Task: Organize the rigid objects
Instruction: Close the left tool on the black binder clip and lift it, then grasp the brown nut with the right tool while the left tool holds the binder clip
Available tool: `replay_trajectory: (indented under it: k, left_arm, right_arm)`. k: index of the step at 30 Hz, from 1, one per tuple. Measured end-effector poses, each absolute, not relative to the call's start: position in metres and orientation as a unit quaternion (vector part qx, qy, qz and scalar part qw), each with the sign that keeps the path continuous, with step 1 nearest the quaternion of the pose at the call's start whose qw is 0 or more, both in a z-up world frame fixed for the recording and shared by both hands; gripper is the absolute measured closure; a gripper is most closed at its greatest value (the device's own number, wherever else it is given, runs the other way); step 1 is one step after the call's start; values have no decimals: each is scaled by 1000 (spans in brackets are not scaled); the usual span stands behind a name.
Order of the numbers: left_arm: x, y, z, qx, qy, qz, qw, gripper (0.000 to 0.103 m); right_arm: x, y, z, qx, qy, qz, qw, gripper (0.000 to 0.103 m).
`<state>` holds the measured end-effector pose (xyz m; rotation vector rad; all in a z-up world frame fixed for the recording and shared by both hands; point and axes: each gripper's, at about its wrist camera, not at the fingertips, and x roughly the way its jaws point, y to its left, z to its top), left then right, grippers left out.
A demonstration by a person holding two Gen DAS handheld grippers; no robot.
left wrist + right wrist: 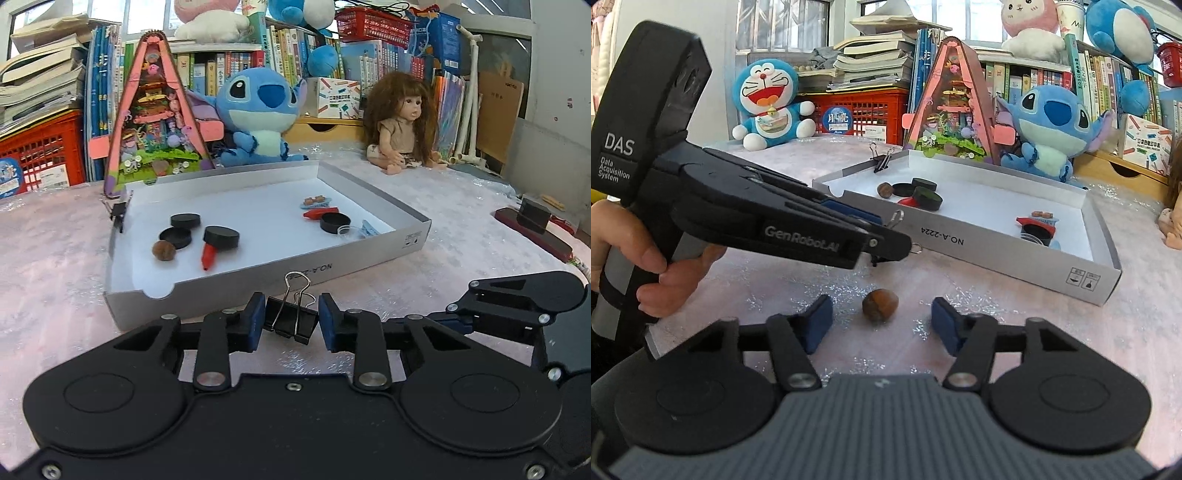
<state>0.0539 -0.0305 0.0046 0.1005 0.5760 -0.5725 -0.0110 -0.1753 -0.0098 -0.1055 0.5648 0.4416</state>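
Note:
A black binder clip (pixel 288 320) sits between the blue pads of my left gripper (pixel 291 326), which is shut on it just in front of the white cardboard tray (pixel 369 260). A brown nut (pixel 880 305) lies on the pink tabletop between the fingers of my right gripper (pixel 881 326). That gripper is open, with a gap on each side of the nut. The tray holds black discs (pixel 221 238), red caps (pixel 208 254), another nut (pixel 163 251) and a blue clip (pixel 368 229). A second binder clip (pixel 882 160) is clamped on the tray's far corner.
Behind the tray stand a pink triangular miniature house (pixel 155 122), a blue plush (pixel 258 114) and a doll (pixel 400 122). A blue cat plush (pixel 768 103) sits far left. A dark red block (pixel 532 230) lies at the right. Books and red crates line the back.

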Motion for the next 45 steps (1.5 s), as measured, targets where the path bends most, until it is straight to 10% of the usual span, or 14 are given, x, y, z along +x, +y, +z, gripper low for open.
replay_trajectory:
  k: [9,45]
  left_arm:
    - [50,-22,7,35,289,-247,924,74]
    - [12,-27,-3,72,312,-295,900,66]
  right_arm:
    - [-10,-183,-7,-35,276,192,941,69]
    - [17,-198,-10,8,290,84,953,68]
